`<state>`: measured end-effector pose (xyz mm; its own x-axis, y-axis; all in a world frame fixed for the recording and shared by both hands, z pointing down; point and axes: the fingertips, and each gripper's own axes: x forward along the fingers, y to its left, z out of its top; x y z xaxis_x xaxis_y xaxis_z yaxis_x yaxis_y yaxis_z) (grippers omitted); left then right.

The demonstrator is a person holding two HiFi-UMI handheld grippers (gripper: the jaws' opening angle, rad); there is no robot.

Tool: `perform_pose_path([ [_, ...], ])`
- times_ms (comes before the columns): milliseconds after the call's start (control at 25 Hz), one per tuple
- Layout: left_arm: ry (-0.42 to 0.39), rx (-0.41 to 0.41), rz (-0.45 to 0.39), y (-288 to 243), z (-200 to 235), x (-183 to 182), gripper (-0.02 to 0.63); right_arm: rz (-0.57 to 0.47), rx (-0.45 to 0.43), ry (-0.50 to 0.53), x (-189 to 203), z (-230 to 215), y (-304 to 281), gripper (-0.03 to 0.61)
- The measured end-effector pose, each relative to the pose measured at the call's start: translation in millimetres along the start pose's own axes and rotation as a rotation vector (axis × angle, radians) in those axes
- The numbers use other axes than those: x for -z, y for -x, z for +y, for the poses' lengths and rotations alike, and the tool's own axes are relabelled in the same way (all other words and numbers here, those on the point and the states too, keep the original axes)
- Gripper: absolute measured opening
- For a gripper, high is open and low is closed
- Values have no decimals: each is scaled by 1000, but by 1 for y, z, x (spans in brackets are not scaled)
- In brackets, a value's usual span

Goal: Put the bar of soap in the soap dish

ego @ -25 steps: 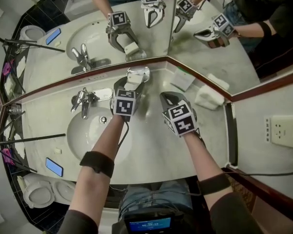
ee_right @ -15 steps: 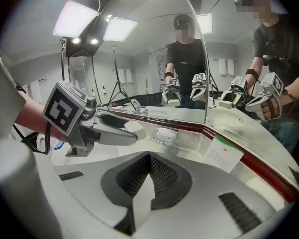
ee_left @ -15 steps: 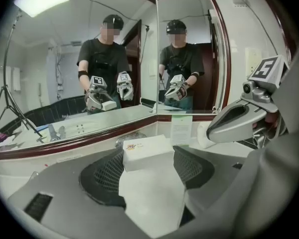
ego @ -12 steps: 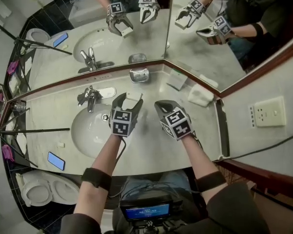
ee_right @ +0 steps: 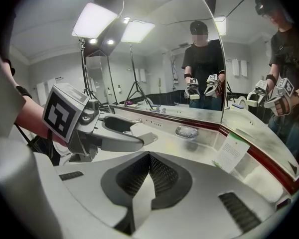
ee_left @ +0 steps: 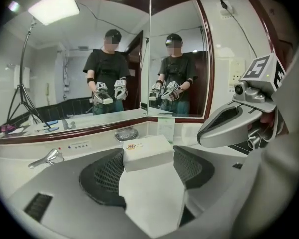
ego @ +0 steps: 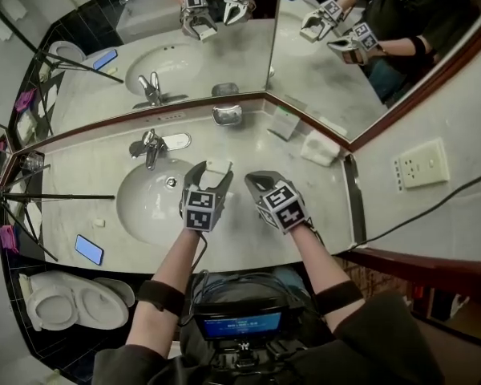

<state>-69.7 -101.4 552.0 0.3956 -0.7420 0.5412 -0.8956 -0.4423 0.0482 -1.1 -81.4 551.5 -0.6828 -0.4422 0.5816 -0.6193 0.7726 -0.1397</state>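
Soap (ego: 218,166) – a white boxed bar with a small printed mark on top – is clamped crosswise in the left gripper (ego: 211,172), one pad on each side and the jaws fairly wide to take its width. It is in the air above the counter (ego: 248,243), well apart from the soap dish (ego: 228,115), on the person's side of it.

The dish stands at the back of the counter, against the corner where the two mirror panels (ego: 224,54) meet. The soap is not yet in it.

Right gripper (ego: 253,180): jaws fully together, nothing between them. It is just to the right of the left gripper and likewise well back from the dish.

Around the dish:
- tap (ego: 150,145) to its left
- basin (ego: 148,203) to the left and nearer the person
- upright card (ego: 284,123) just to its right
- folded white cloth (ego: 321,147) further right

Change from one second ago – the left gripper then held the soap right at the dish. Both grippers have since drawn back toward the person, side by side. The grip on the soap is unchanged and the right jaws have stayed closed.
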Motion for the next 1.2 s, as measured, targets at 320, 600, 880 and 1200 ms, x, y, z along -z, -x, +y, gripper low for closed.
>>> perform_pose_path([
  [320, 28, -8, 39, -6, -18, 36, 316, 25, -8, -16, 21, 6, 6, 20],
  [600, 44, 5, 130, -34, -27, 79, 316, 60, -7, -53, 49, 5, 3, 20],
  [880, 36, 36, 222, -66, -37, 112, 316, 84, 0, -72, 68, -1, 7, 20],
  [1200, 57, 50, 261, -86, -45, 135, 319, 100, 28, -79, 76, -14, 16, 20],
])
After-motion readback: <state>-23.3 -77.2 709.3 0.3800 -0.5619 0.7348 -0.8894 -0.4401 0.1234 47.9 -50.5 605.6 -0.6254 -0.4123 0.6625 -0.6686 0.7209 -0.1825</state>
